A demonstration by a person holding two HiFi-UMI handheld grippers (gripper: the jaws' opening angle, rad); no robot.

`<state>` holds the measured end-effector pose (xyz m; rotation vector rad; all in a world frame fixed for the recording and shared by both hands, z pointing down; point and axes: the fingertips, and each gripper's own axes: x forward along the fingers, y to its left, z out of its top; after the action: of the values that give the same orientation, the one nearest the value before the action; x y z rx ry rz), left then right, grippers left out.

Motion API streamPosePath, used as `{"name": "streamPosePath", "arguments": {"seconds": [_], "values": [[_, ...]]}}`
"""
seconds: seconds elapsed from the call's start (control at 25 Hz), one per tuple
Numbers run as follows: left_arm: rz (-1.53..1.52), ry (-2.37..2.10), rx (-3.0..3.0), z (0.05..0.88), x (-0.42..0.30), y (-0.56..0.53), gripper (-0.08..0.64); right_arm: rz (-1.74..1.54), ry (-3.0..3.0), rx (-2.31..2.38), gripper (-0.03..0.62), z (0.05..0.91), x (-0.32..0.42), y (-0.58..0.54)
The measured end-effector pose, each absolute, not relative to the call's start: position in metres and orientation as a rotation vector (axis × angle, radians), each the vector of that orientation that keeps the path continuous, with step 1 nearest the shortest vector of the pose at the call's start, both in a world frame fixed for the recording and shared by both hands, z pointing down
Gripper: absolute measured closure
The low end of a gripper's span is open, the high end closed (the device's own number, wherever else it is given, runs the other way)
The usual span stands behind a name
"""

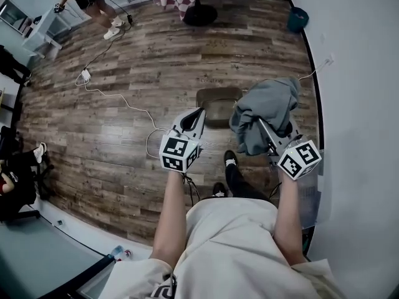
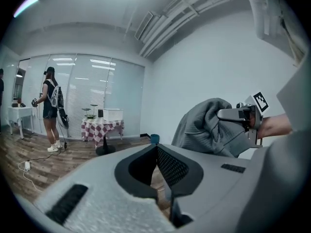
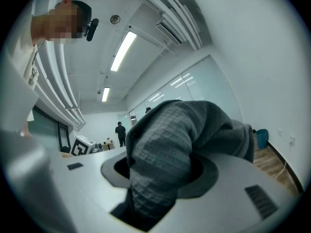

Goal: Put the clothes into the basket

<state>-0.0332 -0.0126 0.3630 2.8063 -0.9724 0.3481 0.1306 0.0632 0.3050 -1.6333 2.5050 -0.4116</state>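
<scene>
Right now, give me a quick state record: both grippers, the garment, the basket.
left gripper: jaws together, nothing between them, tips pointing toward the basket
right gripper: closed on the grey garment
grey garment: bunched, held in the air to the right of the basket, not in it
basket: on the wooden floor, just past the left gripper's tips; no clothes seen inside
task status: garment picked up, not yet in the basket

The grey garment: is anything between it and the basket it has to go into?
Nothing visible blocks it. The grey garment, clamped in the right gripper, hangs just right of the open basket. The left gripper, shut and empty, overlaps only the basket's left edge in the head view.
</scene>
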Motion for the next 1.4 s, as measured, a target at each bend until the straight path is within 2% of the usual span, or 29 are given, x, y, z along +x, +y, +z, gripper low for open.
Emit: {"name": "streamPosePath", "arguments": {"seconds": [0.76, 1.0, 1.2, 1.4], "values": [[0.341, -1.028, 2.747, 0.364, -0.017, -0.074, 0.548, -0.471, 2.641, -1.430, 0.396, 0.298, 0.121, -0.029], [0.402, -1.077, 2.734, 0.366, -0.015, -0.098, 0.548, -0.488, 2.651, -1.354, 0.396, 0.305, 0.128, -0.059], [0.603, -1.130, 2.797, 0.367, -0.008, -0.105, 0.548, -0.506, 2.703, -1.323, 0.396, 0.315, 0.131, -0.071], [0.471, -1.129, 2.756, 0.360, 0.001, -0.118, 0.548, -0.473, 2.837, -1.303, 0.396, 0.327, 0.137, -0.087]]}}
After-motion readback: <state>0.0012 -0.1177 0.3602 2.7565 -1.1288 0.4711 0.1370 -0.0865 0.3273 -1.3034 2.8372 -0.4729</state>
